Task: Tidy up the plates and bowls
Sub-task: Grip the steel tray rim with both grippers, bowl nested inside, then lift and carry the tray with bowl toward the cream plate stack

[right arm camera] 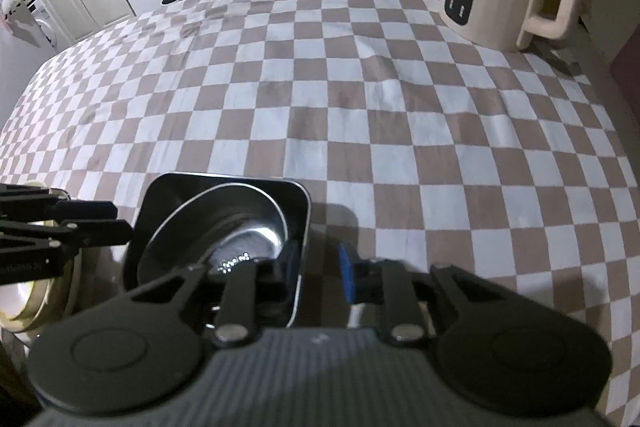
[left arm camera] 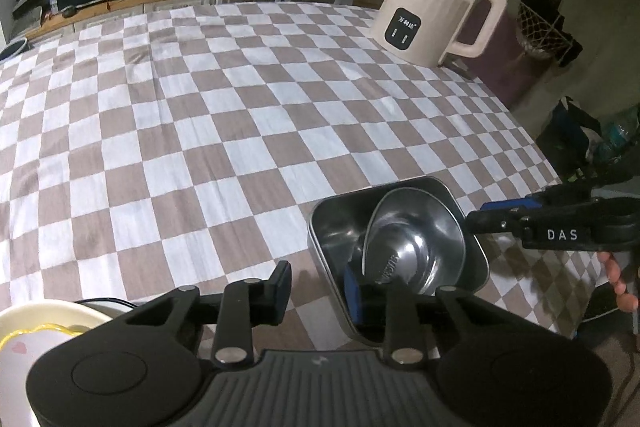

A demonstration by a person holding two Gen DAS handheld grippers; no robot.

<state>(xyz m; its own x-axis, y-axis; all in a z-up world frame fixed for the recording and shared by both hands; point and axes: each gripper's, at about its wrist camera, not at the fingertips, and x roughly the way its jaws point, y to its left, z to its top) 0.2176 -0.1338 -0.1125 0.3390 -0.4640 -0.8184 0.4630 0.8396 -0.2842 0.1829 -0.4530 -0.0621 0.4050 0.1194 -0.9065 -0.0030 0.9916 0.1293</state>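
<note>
Fingers straddle steel on both sides: the left gripper (left arm camera: 320,289), jaws wide, has one pad inside the square steel tray (left arm camera: 328,227) and one outside its near wall, not yet closed. Opposite, the right gripper (right arm camera: 318,267) brackets the tray's other wall the same way, jaws apart, likely to steady it. Between the fingers, a round steel bowl (right arm camera: 224,227) leans tilted inside the tray. Left of the left fingers sits a cream bowl (left arm camera: 48,311). Beyond stretches the checkered tablecloth (left arm camera: 240,107), with a cream kettle (left arm camera: 432,15) at the far right.
</note>
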